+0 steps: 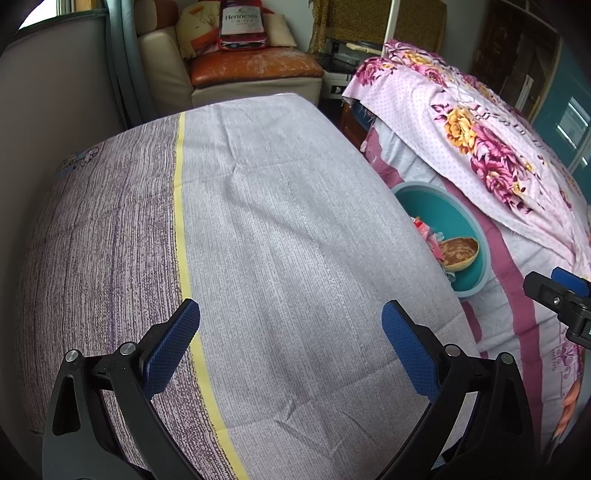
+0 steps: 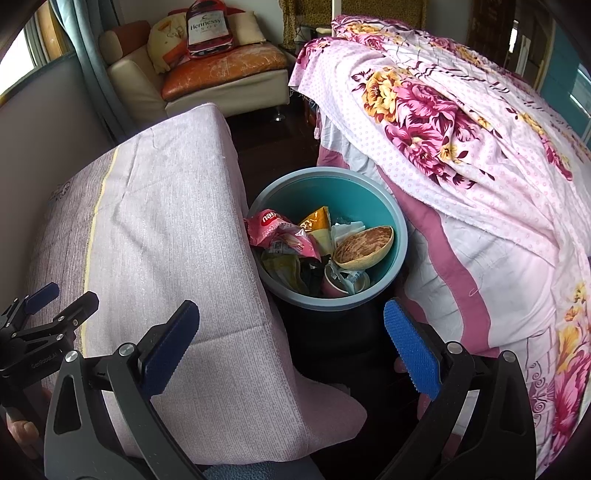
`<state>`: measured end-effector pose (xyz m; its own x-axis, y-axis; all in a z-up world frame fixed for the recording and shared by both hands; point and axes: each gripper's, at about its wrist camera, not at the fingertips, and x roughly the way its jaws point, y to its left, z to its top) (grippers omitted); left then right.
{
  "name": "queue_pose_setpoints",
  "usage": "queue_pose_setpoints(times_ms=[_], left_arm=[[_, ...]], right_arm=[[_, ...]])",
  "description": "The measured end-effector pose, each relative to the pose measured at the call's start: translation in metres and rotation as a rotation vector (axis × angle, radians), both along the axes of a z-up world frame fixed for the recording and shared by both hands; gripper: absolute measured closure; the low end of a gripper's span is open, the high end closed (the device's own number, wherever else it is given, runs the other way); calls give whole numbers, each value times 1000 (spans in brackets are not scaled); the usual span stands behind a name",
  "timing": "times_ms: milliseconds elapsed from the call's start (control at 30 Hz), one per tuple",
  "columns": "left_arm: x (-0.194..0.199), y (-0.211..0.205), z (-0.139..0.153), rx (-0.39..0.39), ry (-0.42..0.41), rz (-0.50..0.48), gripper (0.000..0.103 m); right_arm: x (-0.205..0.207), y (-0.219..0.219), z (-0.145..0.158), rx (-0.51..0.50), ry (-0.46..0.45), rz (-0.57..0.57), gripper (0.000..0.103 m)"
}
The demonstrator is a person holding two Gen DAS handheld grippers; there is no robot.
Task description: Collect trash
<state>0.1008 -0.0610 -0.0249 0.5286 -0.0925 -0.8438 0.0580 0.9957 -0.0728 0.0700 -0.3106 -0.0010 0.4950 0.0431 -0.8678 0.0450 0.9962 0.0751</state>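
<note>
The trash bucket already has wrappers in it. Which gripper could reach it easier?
Probably the right gripper. It is open and aims almost straight at the bucket, just ahead. The left gripper, also open, hovers over the grey cloth, with the bucket off to its side.

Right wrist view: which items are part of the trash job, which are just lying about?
Job:
- teal bin
- pink wrapper
- orange packet
- melon rind
- pink cup

Lying about:
- floral quilt
- striped cover
- sofa
- Hennessy cushion
</note>
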Motion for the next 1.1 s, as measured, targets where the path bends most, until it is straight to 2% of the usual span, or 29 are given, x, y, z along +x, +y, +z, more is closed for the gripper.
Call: queue_pose_setpoints(times_ms=[1100], left_arm=[[-3,-3,6,5,-2,-11,4]], right_arm=[[0,-1,10,-2,-5,-6,7]])
